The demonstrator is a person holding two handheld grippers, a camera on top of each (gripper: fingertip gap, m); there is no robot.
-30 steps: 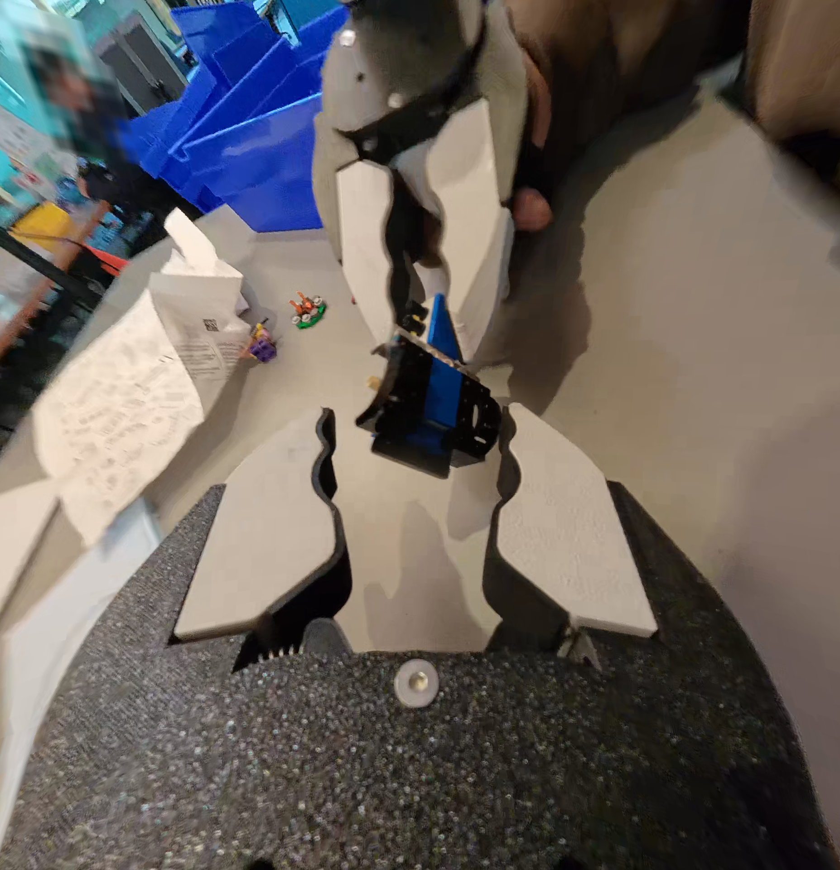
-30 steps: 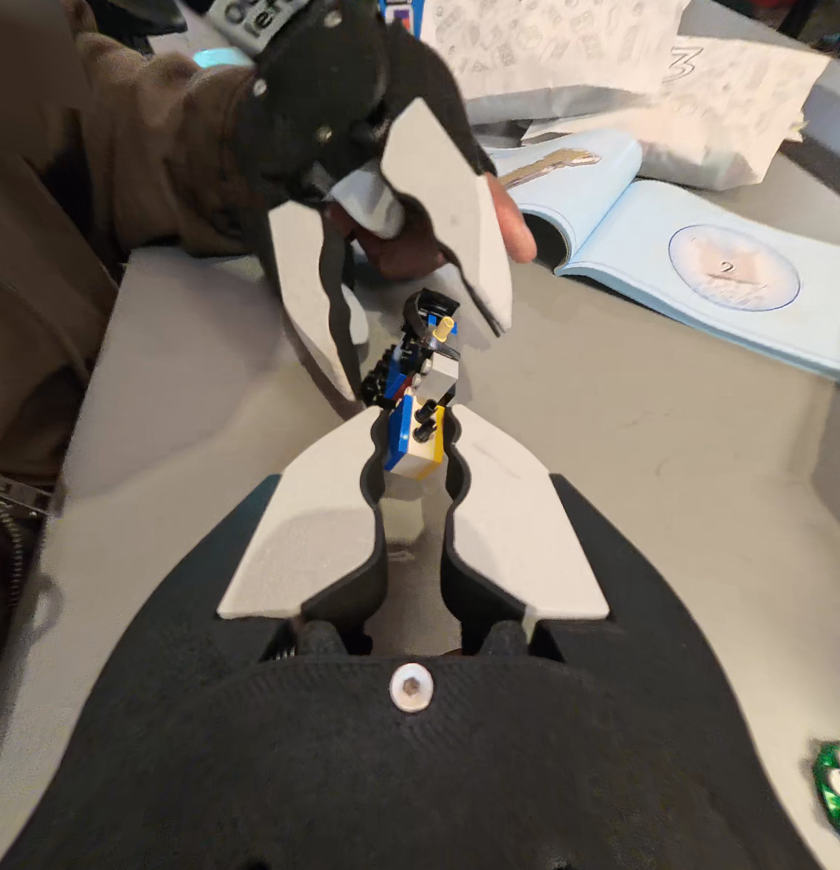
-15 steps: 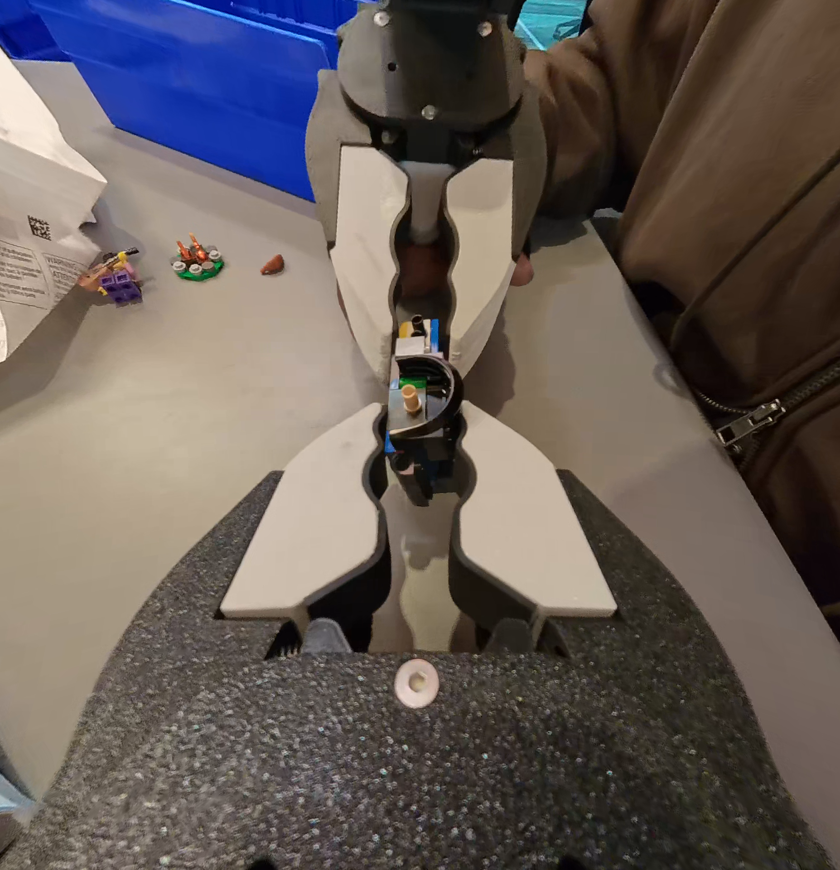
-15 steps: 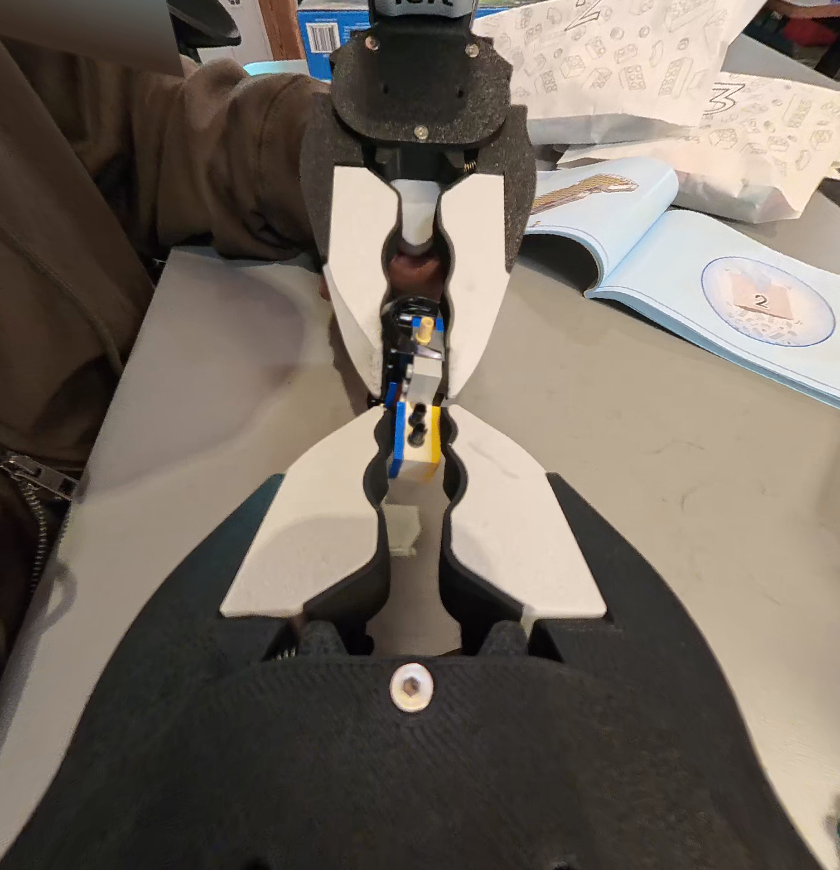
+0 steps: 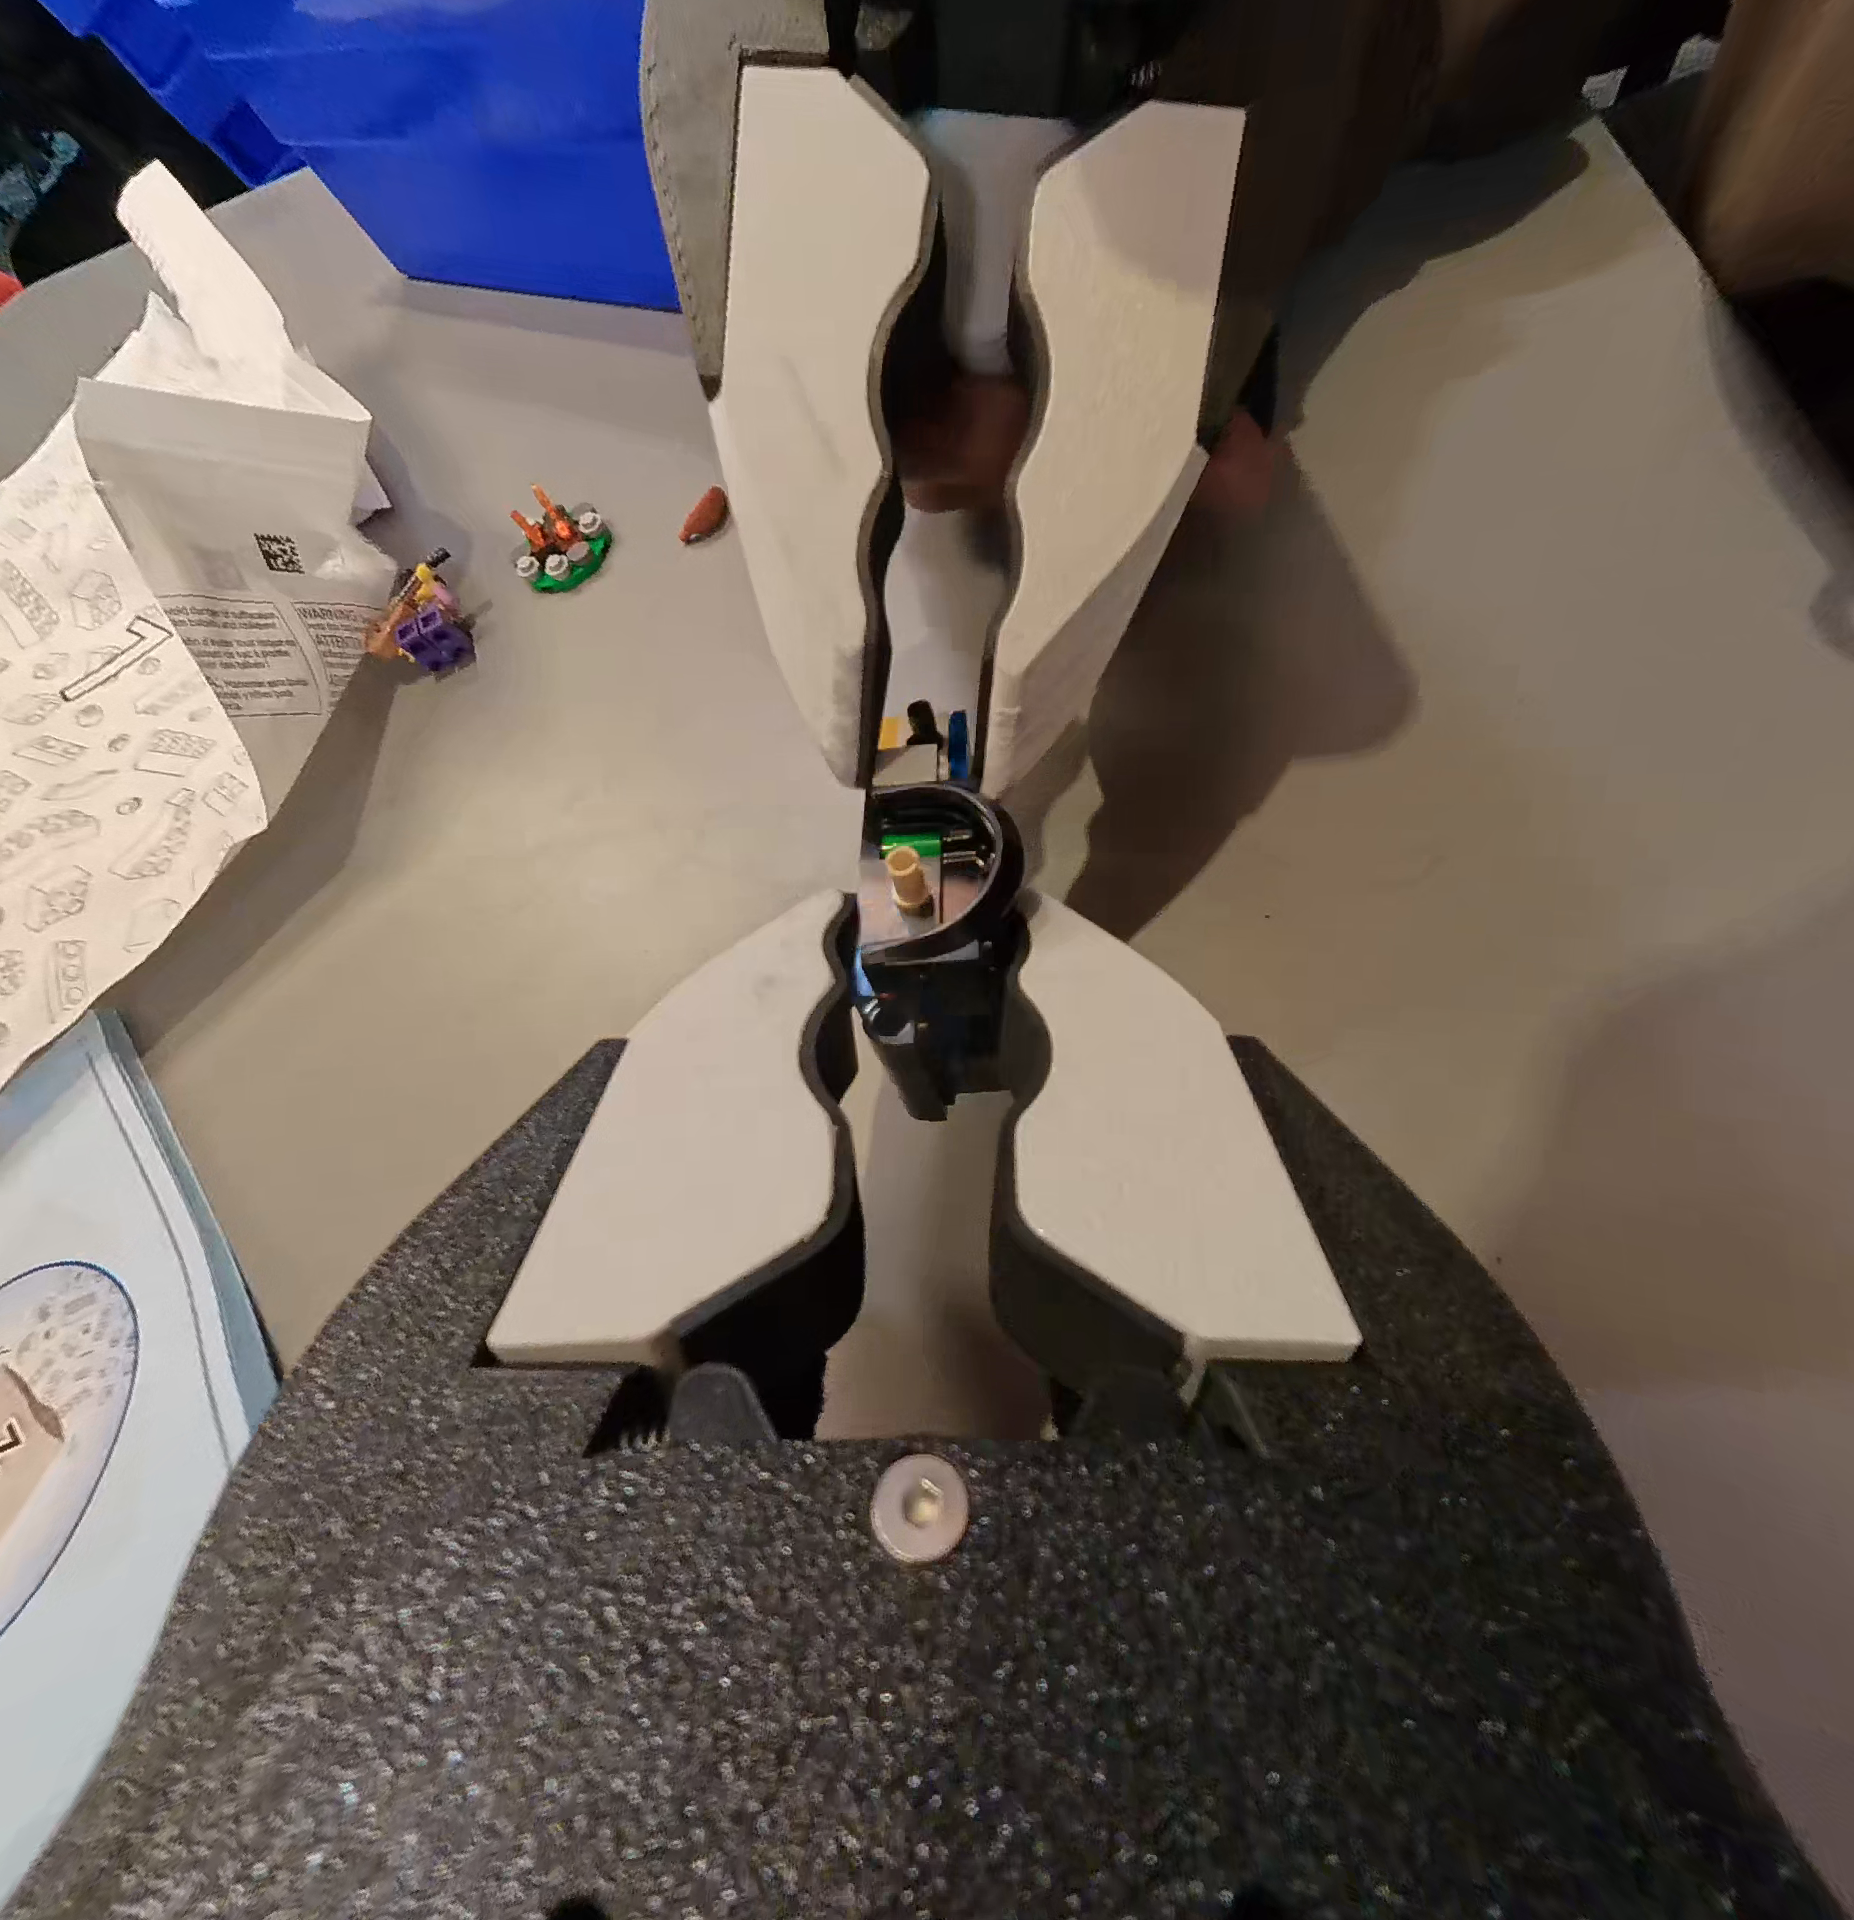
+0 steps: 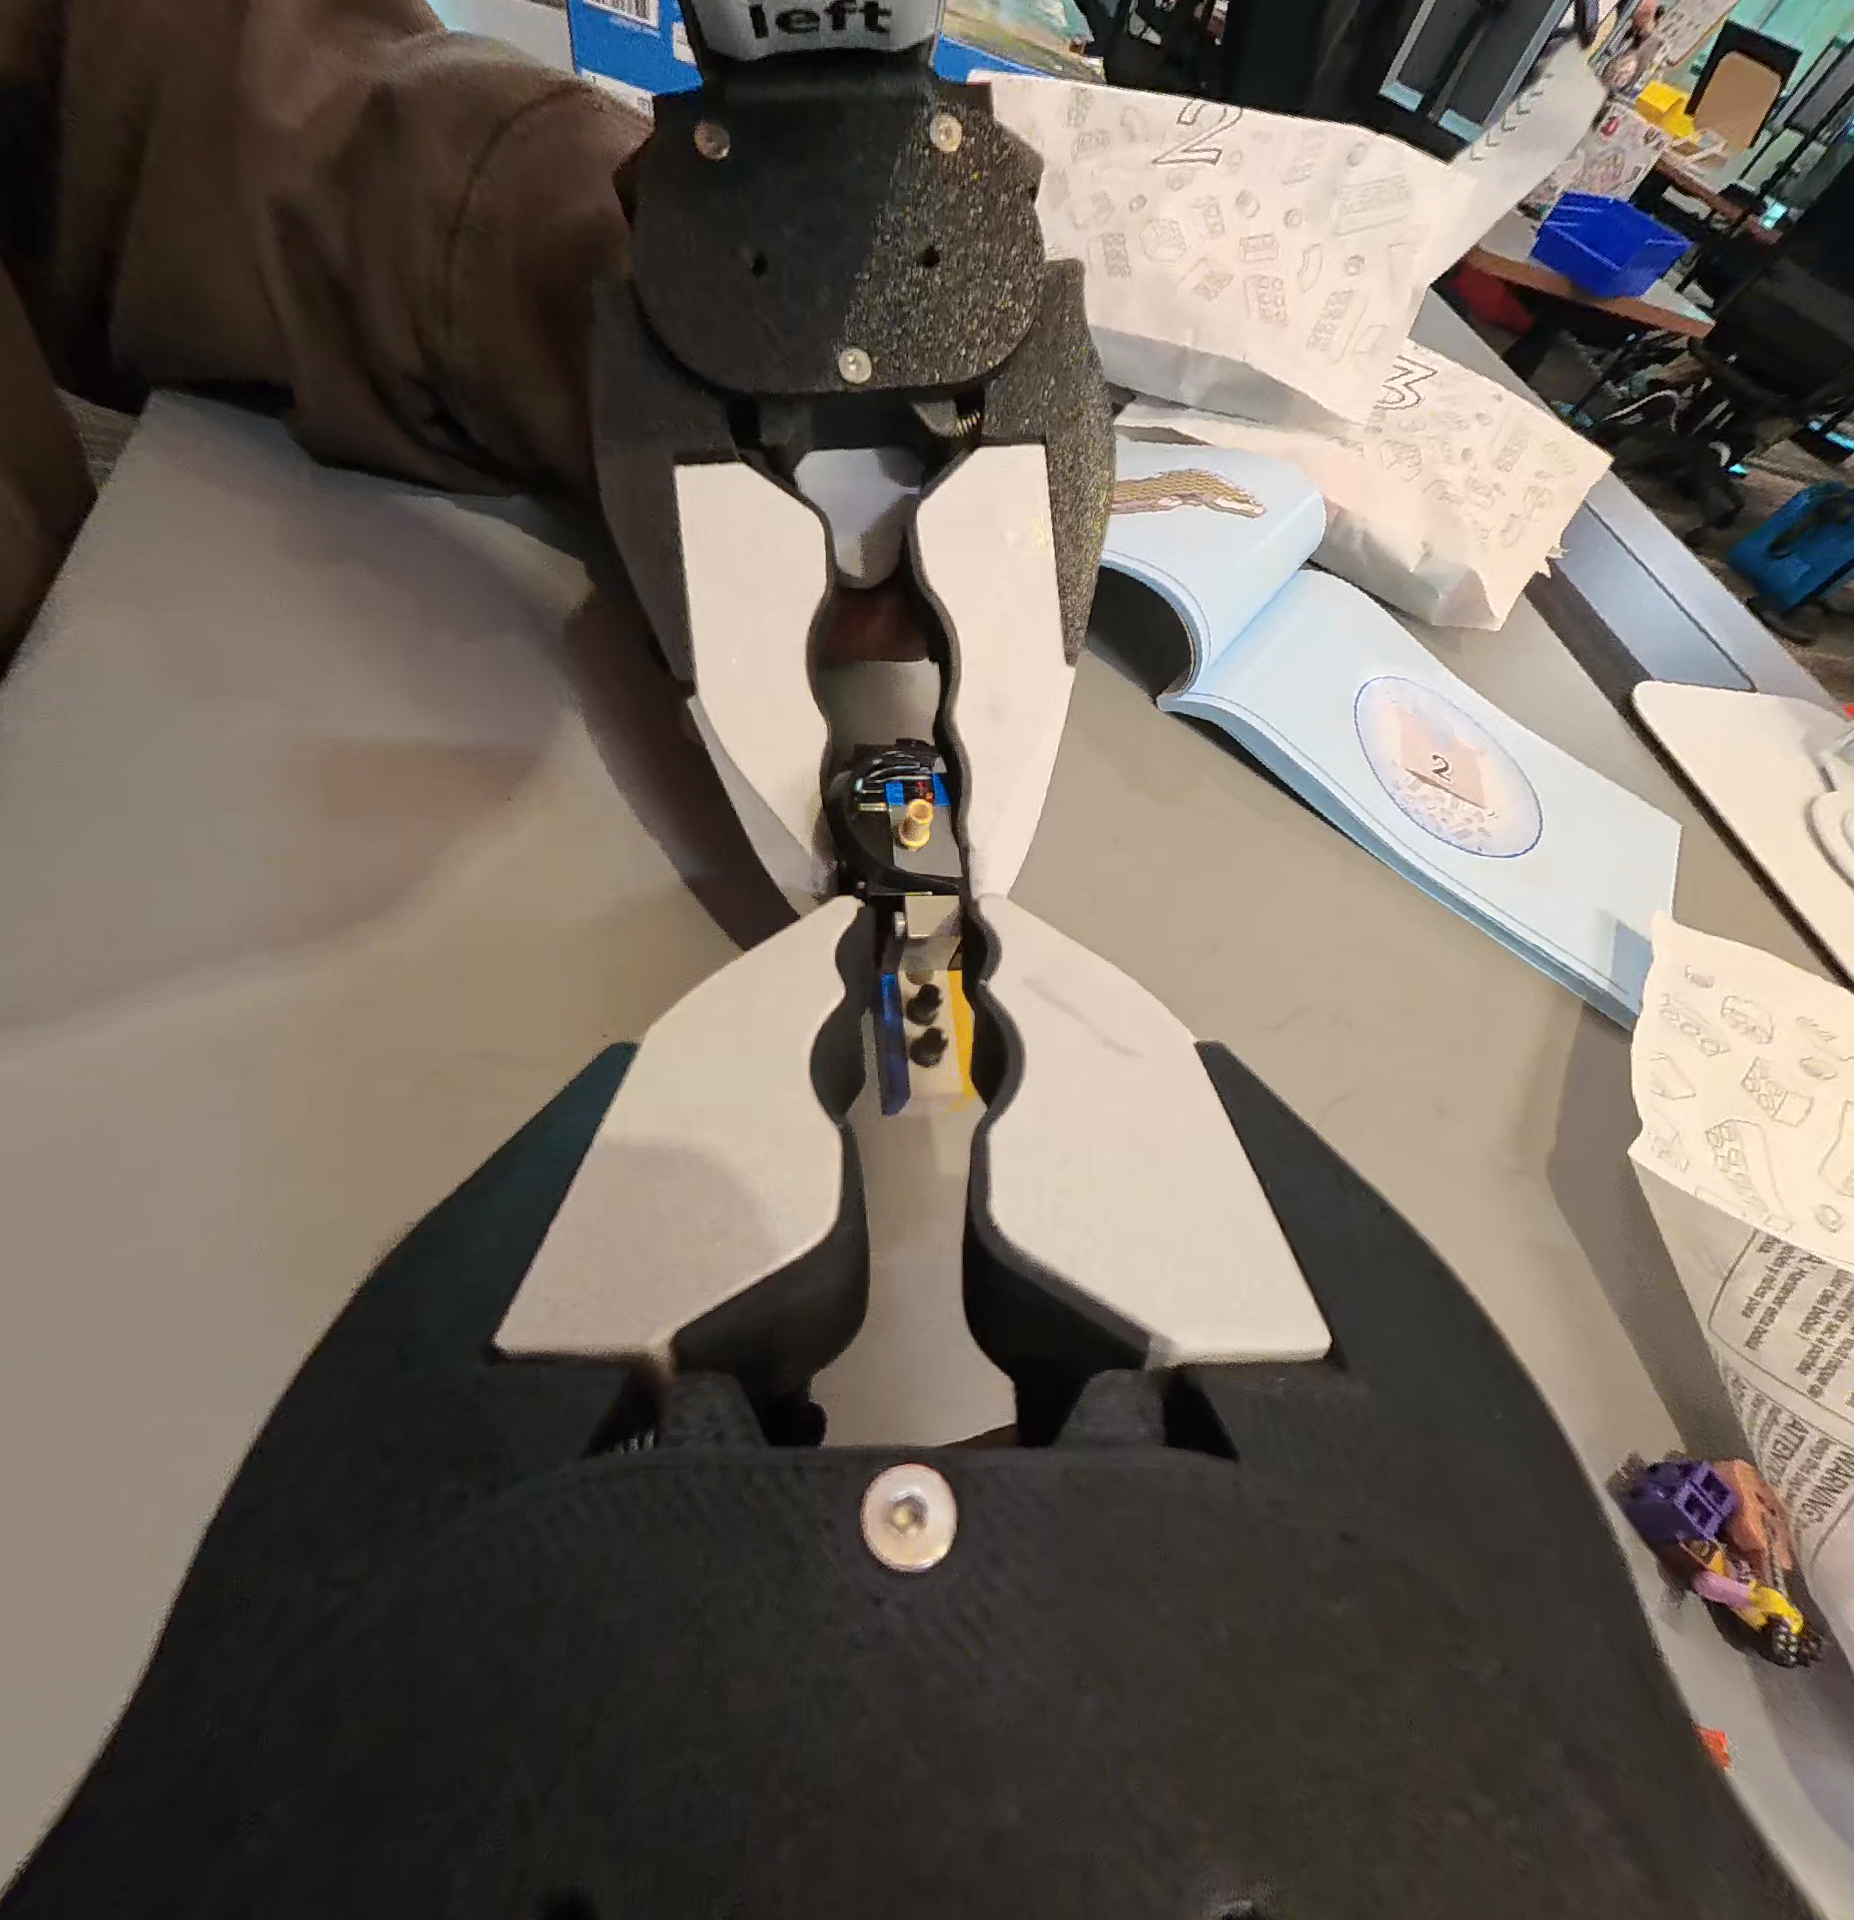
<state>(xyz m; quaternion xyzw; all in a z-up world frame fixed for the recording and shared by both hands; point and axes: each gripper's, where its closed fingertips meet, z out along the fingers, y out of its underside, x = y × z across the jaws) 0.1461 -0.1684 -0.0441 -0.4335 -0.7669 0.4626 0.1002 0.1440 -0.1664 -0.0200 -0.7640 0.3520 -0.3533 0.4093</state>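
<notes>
Both grippers meet tip to tip above the grey table, each pinching one end of a small brick model. The left gripper is clamped on the black end with its curved arch and tan peg; the right gripper is clamped on the blue, white and yellow end, pads pressing its sides. Toward the table's far-left edge in the left wrist view lie a purple brick figure, a green round piece and a printed paper bag. An open light-blue booklet lies beside the bags.
</notes>
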